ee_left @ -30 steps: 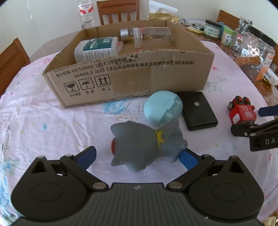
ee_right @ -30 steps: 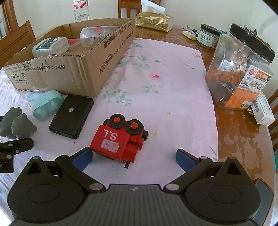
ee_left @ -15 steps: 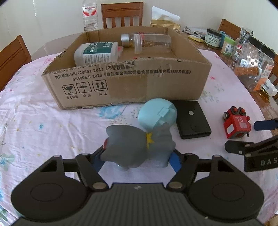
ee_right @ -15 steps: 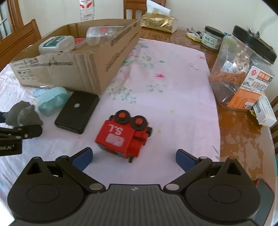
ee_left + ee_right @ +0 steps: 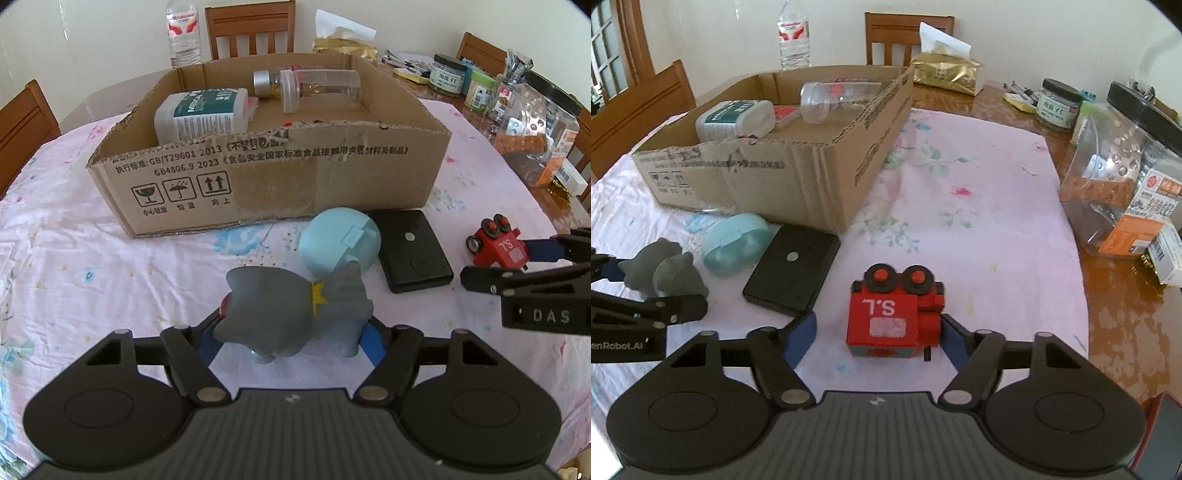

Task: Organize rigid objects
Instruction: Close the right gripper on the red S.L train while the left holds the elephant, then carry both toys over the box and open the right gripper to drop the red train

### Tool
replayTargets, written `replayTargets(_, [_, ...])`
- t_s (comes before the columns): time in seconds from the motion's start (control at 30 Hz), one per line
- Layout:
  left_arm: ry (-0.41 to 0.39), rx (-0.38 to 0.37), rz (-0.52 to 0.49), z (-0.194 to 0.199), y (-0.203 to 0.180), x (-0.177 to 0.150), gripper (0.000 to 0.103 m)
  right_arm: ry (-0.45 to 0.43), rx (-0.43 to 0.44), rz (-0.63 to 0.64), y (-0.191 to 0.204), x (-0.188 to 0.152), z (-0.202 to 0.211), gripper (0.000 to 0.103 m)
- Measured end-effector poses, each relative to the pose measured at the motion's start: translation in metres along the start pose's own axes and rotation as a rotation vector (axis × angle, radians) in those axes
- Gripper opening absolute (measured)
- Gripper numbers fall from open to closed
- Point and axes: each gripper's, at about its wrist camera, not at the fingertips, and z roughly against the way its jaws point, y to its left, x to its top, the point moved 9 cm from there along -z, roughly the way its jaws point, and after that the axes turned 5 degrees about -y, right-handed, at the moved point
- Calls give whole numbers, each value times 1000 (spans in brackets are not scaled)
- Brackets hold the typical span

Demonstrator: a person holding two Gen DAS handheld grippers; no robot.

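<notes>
- L gripper [image 5: 291,338]: fingers closed on the grey toy [image 5: 295,314], one blue pad at its snout end, the other at its rump. Jaws closed in during the last sec, toy between them. Toy sits on the tablecloth [image 5: 110,266] in front of the cardboard box [image 5: 266,177], just touching the pale blue case [image 5: 338,242] behind it.
- R gripper [image 5: 877,338]: jaws have just been closing, red toy engine [image 5: 895,317] between them. R-side pad looks against the engine's side; L-side pad shows a gap of cloth before the body. So not a full grip yet, by my reading.
- Black flat case [image 5: 792,269] lies beside the blue case, between the two toys.
- Box already holds a white bottle [image 5: 203,114] and a clear jar [image 5: 317,88], both on their sides.
- Risk 1: grey toy is rounded and held by its ends; could pivot or squirt out on lift if the pads sit on the curves.
- Risk 2: lifting the grey toy may drag or nudge the blue case, since they touch.
- Risk 3: engine has wheels; one-sided pad contact may push it sideways or roll it instead of clamping.
- Risk 4: both grippers are near each other; heading for the box together, they could clash, or catch the near box wall.
</notes>
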Motion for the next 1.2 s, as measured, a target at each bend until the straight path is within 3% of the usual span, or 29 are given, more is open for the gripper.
replayTargets(0.27, [-18,14,-29,-1,0,4,74,-15,-28,-7,-6,2,-2,64])
replayTargets(0.33, [-19,7,-27,-2,0,5,73,-17,-33,1,-6,2,-2,56])
replayTargets(0.77, [-2,-49,-123,20,5,16,72,13,0,75,-4,10,12,56])
replayTargets(0.97, [-7,-69,-183,42,18,27,72,-7,24,198,1,30,36,56])
replayTargets(1.2, [-24,-88,-195,68,38,45,72,-76,120,245,17,84,57,56])
